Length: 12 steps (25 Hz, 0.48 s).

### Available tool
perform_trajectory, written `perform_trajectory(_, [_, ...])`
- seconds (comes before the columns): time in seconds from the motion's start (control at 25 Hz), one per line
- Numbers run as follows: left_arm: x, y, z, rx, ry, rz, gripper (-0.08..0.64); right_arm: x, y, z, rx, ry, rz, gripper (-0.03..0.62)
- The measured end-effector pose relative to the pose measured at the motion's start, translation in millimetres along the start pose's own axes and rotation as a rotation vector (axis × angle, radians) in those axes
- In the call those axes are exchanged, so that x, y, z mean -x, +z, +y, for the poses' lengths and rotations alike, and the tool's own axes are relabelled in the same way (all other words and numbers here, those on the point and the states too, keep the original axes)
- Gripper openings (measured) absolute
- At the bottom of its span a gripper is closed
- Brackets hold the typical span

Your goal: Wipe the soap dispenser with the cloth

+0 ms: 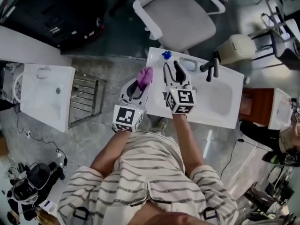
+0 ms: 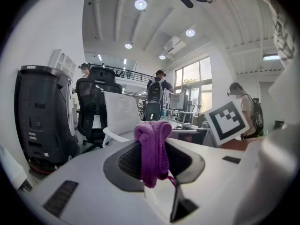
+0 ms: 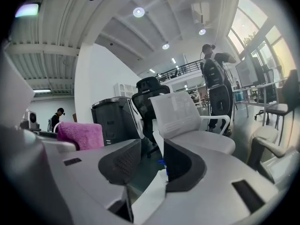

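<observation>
Left gripper [image 1: 139, 84]: jaws clamped on purple cloth [image 1: 145, 75].
Right gripper [image 1: 173, 73]: jaws apart, empty.
Soap dispenser [image 1: 166, 55]: on surface [image 1: 206, 111], clear of cloth.
Progress: wipe likely pending.

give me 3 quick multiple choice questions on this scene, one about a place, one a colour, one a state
1. Where is the white office chair?
A. beyond the sink
B. under the sink
C. inside the sink

2. What colour is the cloth?
A. green
B. purple
C. yellow

3. How is the right hand-held gripper?
A. shut on the cloth
B. open, empty
C. shut on a sponge

Answers:
1 A, the head view shows it past the sink's far edge.
2 B, it shows purple in both gripper views.
3 B, its jaws stand apart with nothing between the pads.
</observation>
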<state>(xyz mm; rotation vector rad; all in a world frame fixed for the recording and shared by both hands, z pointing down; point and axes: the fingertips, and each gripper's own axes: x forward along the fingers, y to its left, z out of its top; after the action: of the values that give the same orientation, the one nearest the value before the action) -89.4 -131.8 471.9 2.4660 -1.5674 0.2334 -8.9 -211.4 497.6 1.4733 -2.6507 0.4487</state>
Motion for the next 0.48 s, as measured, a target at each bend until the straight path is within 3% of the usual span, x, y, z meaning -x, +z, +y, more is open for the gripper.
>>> perform_trajectory(0.48, [22.9, 39.3, -32.7, -0.077, 0.048, -0.104, 0.118, 69.6, 62.0, 34.9, 0.063, 0.071, -0.094, 0.015])
